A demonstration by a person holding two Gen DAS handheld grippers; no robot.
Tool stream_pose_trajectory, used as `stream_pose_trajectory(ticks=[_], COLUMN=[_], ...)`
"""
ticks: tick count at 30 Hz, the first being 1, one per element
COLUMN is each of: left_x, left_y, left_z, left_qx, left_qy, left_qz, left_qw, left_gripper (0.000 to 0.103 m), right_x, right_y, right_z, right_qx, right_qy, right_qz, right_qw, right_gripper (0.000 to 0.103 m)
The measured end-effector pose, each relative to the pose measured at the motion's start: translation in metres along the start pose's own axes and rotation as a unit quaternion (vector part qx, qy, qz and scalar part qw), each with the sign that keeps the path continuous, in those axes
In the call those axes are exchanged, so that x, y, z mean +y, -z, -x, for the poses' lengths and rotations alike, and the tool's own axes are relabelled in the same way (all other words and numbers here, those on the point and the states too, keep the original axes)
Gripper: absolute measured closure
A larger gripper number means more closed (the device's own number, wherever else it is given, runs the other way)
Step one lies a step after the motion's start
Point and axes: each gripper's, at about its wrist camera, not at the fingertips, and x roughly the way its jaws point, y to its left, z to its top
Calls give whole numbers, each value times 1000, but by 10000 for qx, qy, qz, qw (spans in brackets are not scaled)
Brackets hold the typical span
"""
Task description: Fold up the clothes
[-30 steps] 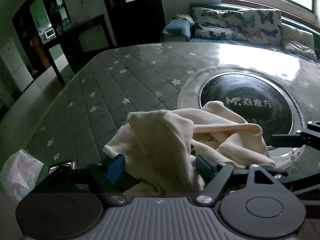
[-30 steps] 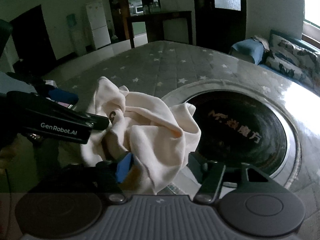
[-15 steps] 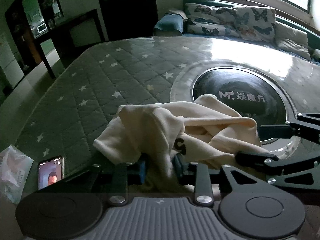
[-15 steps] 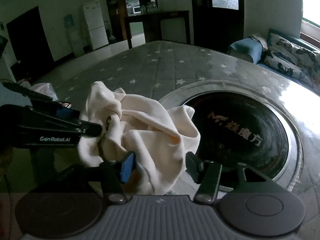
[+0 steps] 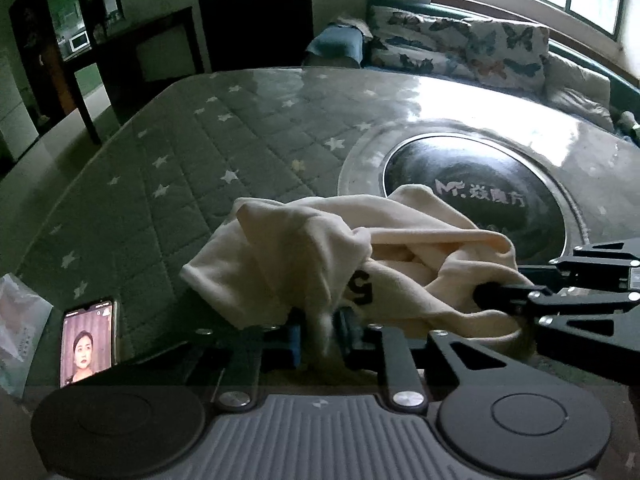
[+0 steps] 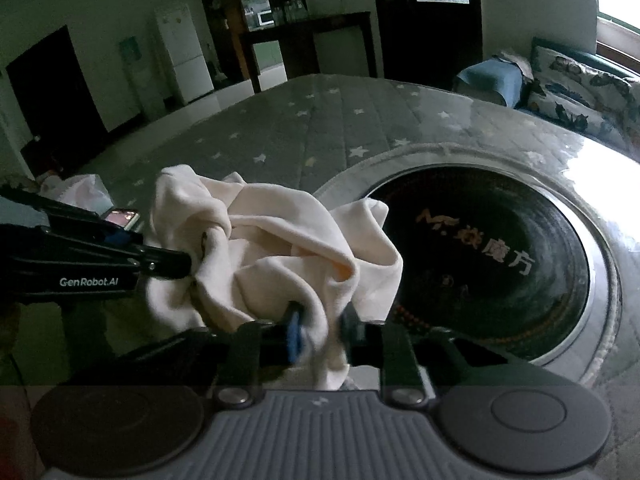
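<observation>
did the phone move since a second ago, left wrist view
Cannot tell. The phone shows now beside the starred mat's near edge, but a second ago the left tool's body hid that spot; only the camera's framing shifted.

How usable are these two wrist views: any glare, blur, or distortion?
Left wrist view: window glare washes out the table top's far right, the edges bow with fisheye, and the room is dim. Right wrist view: glare at the right edge, motion blur on the cream garment beside the pads, dark corners.
</observation>
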Motion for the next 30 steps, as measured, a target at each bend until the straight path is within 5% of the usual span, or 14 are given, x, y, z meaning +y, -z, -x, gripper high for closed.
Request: stream_pose_trajectory(ticks=[13, 18, 22, 25, 30], left_x=[0, -4, -6, -4, -2], left_y=[8, 7, 4, -1, -14], left_z=[22, 25, 26, 31, 35], left_qx=[-111, -115, -187, -289, -484], left_qy=[271, 248, 146, 149, 95], left_qz=[-63, -214, -255, -225, -192], left_qw=[9996, 9994, 9994, 9992, 9986], left_gripper=[85, 81, 66, 51, 36], right_x=[-11, -9, -1, -1, -10], right_y=[3, 3, -5, -12, -20], right_z=[23, 24, 25, 22, 13], right_qx=[-157, -26, -126, -165, -122], right_qy=[425, 209, 159, 153, 8], right_qz=[-6, 105, 283, 289, 24], right_qw=[9990, 9997, 9994, 9993, 9999], right_gripper=[95, 90, 82, 64, 62])
